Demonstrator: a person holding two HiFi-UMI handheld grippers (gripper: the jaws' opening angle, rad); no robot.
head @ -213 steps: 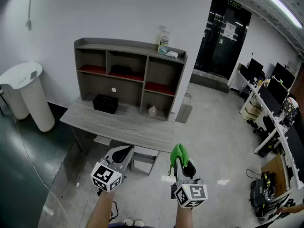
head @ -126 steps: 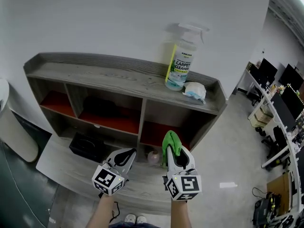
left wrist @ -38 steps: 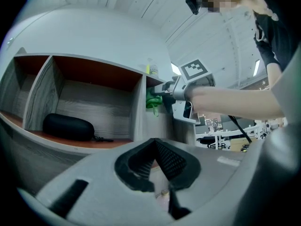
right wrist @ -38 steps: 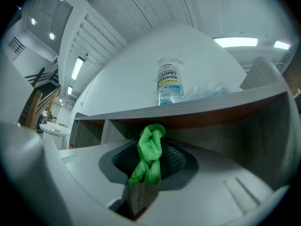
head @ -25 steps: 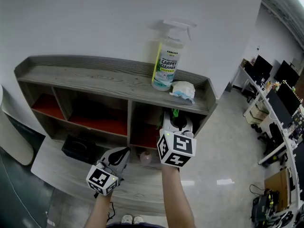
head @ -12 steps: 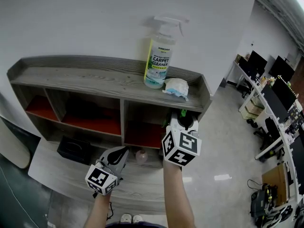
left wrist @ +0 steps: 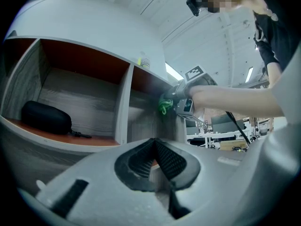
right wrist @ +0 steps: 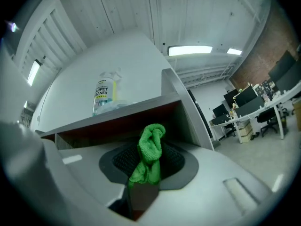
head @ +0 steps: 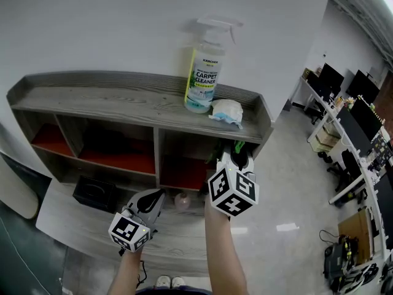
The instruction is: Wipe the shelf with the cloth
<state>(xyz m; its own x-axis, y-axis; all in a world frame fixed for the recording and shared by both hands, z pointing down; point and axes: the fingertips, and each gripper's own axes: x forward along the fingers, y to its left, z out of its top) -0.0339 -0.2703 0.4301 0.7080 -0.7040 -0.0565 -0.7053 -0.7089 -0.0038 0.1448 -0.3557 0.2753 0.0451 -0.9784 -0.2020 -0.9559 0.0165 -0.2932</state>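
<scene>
Right gripper (right wrist: 149, 163): jaws clenched on the cloth (right wrist: 151, 145), a green bunch that sticks out past the tips. I hold it raised at the mouth of the right-hand compartment of the shelf (head: 110, 100), just under the right end of the top board. Whether the cloth touches the wood I cannot tell.

Left gripper (left wrist: 155, 155): jaws pressed together, nothing between them. It hangs low, over the desk (head: 73, 226), in front of the middle compartment and well apart from the right one.

Top board: a spray bottle (head: 206, 72) stands upright toward the right, and a crumpled white wipe (head: 226, 110) lies just beside it, further right.

Compartments are grey wood with red floors. A black pouch (left wrist: 46, 117) lies in the middle one. On the desk below sit a black box (head: 95, 193) and, right of it, a small pale round thing (head: 182, 200) too small to identify.
</scene>
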